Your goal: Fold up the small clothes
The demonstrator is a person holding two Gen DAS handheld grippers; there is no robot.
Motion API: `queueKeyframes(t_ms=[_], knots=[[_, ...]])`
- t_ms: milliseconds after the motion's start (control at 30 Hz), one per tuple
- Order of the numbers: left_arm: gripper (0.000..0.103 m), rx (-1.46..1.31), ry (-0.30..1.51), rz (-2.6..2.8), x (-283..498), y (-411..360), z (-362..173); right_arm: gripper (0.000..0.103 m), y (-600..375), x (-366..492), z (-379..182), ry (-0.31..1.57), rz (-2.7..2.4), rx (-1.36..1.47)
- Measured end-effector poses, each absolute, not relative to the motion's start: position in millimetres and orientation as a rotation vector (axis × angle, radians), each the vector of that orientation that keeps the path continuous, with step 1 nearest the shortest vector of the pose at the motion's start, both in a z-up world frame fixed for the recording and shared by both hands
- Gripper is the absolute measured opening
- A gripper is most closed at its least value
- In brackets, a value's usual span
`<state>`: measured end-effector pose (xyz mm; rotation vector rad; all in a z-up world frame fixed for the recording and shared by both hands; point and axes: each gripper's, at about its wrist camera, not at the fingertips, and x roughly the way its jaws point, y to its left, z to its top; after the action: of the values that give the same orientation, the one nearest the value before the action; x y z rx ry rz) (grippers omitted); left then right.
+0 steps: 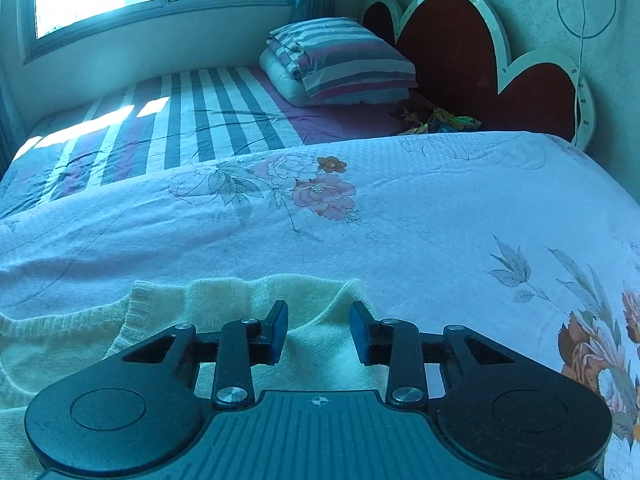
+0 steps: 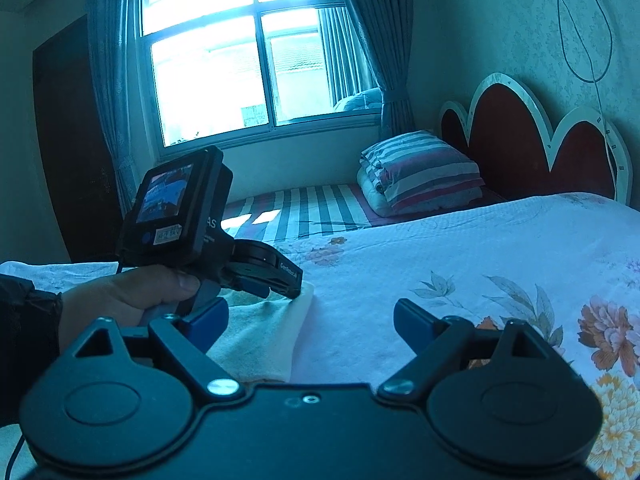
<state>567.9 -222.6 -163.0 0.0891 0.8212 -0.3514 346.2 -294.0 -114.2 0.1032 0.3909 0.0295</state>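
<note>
the left gripper point(image 1: 319, 330) hangs low over a pale yellow knit garment point(image 1: 224, 320), its two dark fingers spread apart with only the cloth showing in the gap between them, nothing pinched. seen from the right wrist view, that same tool is held in the person's left hand point(image 2: 132, 300), its tips down at the far edge of the garment, though whether they touch the knit cannot be told. the right gripper point(image 2: 310, 320) is also spread wide, blue-padded fingers parted and holding nothing, with the garment's right edge lying between and below them. the garment lies flat on a white bedspread point(image 1: 420, 208) printed with pink and orange flowers, near the front edge of the bed, a ribbed hem visible on its left side. farther back a striped sheet point(image 1: 208, 120) covers the rest of the mattress, a folded striped quilt point(image 1: 344, 60) sits by the red scalloped headboard point(image 1: 452, 48), and a bright window point(image 2: 240, 60) with curtains fills the far wall.
</note>
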Motion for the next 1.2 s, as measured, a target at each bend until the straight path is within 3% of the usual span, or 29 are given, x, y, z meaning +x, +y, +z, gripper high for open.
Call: queueKeyframes(t_ms=[167,400,433,467,533,633,667,933,1200], knots=[[0.034,0.143,0.829,-0.324,571.1,-230.9,-178.0,0.089,-297.9,341.9,-116.1,0.399,0.029,0.11],[0.038,0.093,0.799,-0.306,556.8,-215.2,-153.1,0.088,-293.5,340.4,-112.0,0.4,0.035,0.092],[0.058,0.084,0.789,-0.297,553.1,-209.4,-149.1,0.088,-291.7,341.9,-109.8,0.396,0.04,0.088],[0.085,0.075,0.769,-0.279,548.3,-202.0,-144.4,0.088,-290.2,342.8,-108.7,0.393,0.046,0.085],[0.096,0.062,0.723,-0.253,538.6,-186.1,-135.3,0.088,-284.1,344.3,-107.9,0.388,0.063,0.079],[0.097,0.031,0.712,-0.222,526.6,-152.6,-122.7,0.088,-268.4,351.9,-109.3,0.388,0.104,0.066],[0.103,0.025,0.703,-0.196,521.9,-139.0,-119.5,0.088,-260.9,355.5,-109.5,0.386,0.127,0.065],[0.103,-0.02,0.676,0.043,495.8,-6.4,-111.0,0.088,-183.4,383.6,-103.3,0.367,0.29,0.046],[0.103,0.016,0.666,0.167,462.6,54.9,-92.6,0.088,-140.0,381.1,-84.1,0.373,0.332,0.042]])
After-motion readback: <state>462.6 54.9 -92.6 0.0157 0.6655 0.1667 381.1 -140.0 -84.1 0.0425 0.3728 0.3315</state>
